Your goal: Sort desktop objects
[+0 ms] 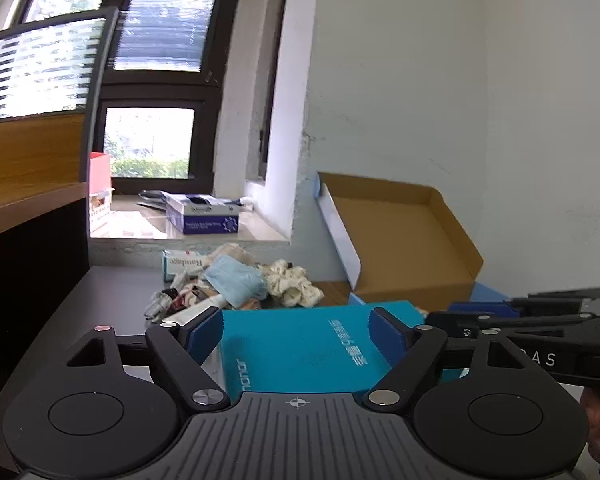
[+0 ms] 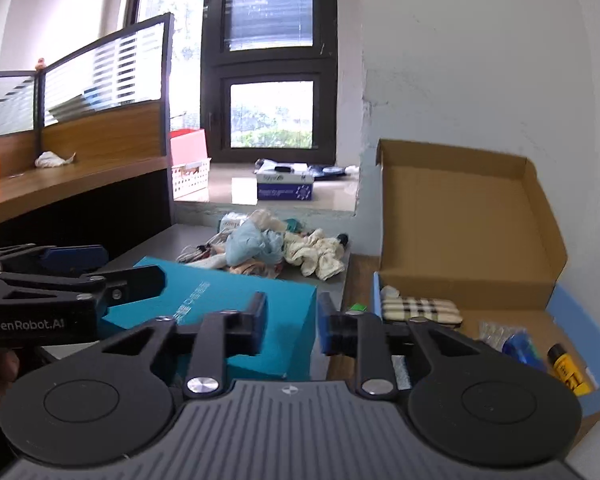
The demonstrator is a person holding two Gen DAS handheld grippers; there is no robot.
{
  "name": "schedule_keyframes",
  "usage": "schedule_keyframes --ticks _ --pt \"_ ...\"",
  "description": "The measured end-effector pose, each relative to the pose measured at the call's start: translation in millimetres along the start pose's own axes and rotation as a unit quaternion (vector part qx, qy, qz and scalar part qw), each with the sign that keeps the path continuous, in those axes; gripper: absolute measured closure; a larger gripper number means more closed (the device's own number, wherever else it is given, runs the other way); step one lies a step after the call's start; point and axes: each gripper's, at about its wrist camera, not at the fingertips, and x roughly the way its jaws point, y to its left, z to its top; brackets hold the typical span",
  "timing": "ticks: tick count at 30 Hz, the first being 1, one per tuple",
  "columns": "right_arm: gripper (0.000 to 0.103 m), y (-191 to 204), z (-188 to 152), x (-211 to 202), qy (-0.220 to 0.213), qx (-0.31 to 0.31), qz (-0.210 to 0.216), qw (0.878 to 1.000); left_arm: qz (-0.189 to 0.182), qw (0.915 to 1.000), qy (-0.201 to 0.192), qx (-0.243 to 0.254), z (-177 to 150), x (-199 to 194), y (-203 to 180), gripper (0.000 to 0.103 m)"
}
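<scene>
A teal flat box (image 1: 300, 352) lies on the grey desk, also in the right wrist view (image 2: 236, 312). My left gripper (image 1: 298, 330) is spread wide with one blue pad at each side of the box; I cannot tell if it grips. It shows at the left of the right wrist view (image 2: 76, 268). My right gripper (image 2: 292, 324) is open, its jaws straddling the box's right edge. It enters the left wrist view at the right (image 1: 480, 314). A pile of a blue mask, cloths and a bandage pack (image 1: 236, 280) lies behind.
An open cardboard box (image 2: 464, 216) stands at the right, holding a checked case (image 2: 420, 308), a blue packet (image 2: 522, 346) and a yellow tube (image 2: 568, 368). A blue tissue box (image 1: 204, 218) sits on the window sill. A wooden partition shelf (image 2: 60, 184) runs along the left.
</scene>
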Motion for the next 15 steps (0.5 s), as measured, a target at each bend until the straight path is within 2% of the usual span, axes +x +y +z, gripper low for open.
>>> schedule_keyframes --ticks 3,8,15 --pt "0.076 4.2 -1.2 -2.4 0.003 -0.006 0.006 1.000 -0.008 0.9998 0.019 -0.003 -2.6 3.2 1.3 0.026" --pt "0.076 7.7 -0.4 -1.1 0.012 -0.010 0.017 1.000 -0.009 0.9991 0.040 -0.016 -4.6 7.4 6.9 0.026" --pt "0.077 10.4 -1.8 6.0 0.026 -0.013 0.020 0.999 -0.009 0.9987 0.046 -0.021 -4.3 10.0 9.7 0.026"
